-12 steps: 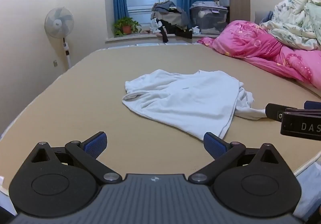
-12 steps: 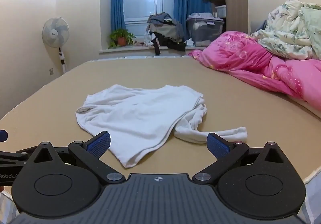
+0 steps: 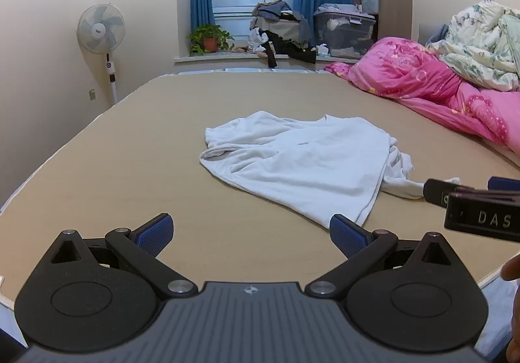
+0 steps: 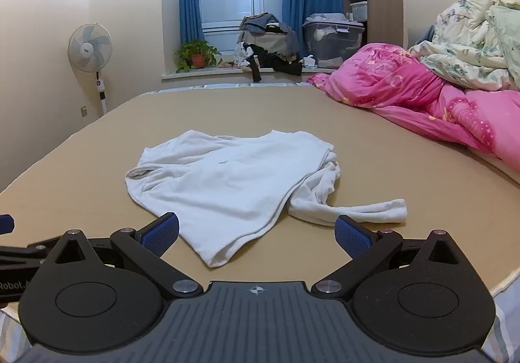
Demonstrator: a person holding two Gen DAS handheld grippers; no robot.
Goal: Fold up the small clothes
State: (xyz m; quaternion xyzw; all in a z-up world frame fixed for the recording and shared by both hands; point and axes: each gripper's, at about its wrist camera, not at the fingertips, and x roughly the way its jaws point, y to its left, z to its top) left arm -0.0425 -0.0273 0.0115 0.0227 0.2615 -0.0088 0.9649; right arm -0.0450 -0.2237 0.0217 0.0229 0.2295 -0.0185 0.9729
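A white garment [image 3: 302, 161] lies crumpled and partly spread on the tan bed surface [image 3: 130, 148]; it also shows in the right wrist view [image 4: 234, 187], with a sleeve [image 4: 367, 210] trailing to the right. My left gripper [image 3: 252, 233] is open and empty, just short of the garment's near corner. My right gripper [image 4: 256, 234] is open and empty, with the garment's near corner lying between its fingers. The right gripper's side shows at the right edge of the left wrist view [image 3: 481, 203].
A pink quilt [image 3: 438, 93] and a floral duvet [image 3: 481, 44] are piled on the bed's right side. A standing fan [image 3: 101, 30] is by the left wall. A potted plant [image 3: 209, 39], piled clothes and a storage box [image 3: 344, 33] sit by the window.
Both grippers have eased slightly forward toward the garment. Both stay open. The garment has not moved.
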